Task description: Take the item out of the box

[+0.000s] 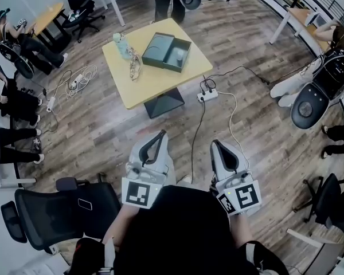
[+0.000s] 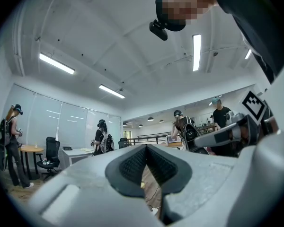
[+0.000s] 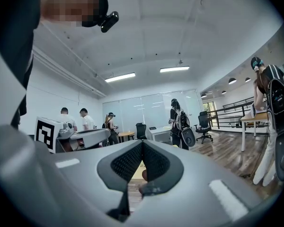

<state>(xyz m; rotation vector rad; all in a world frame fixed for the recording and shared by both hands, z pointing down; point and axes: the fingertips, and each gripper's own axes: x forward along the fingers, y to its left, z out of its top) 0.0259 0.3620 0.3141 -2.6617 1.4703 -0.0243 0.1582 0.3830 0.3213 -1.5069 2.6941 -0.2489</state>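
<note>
In the head view a yellow square table stands some way ahead of me on the wooden floor. An open dark green box lies on it, with a small pale item inside at its right end. Both grippers are held low and near my body, well short of the table. My left gripper has its jaws closed tip to tip with nothing between them. My right gripper is shut and empty too. Each gripper view looks level across the room past closed jaws: left gripper, right gripper.
A pale blue object and a tangled strap lie left of the box. A white power strip with cables is on the floor before the table. A black office chair stands at my left, another chair at right. People stand around.
</note>
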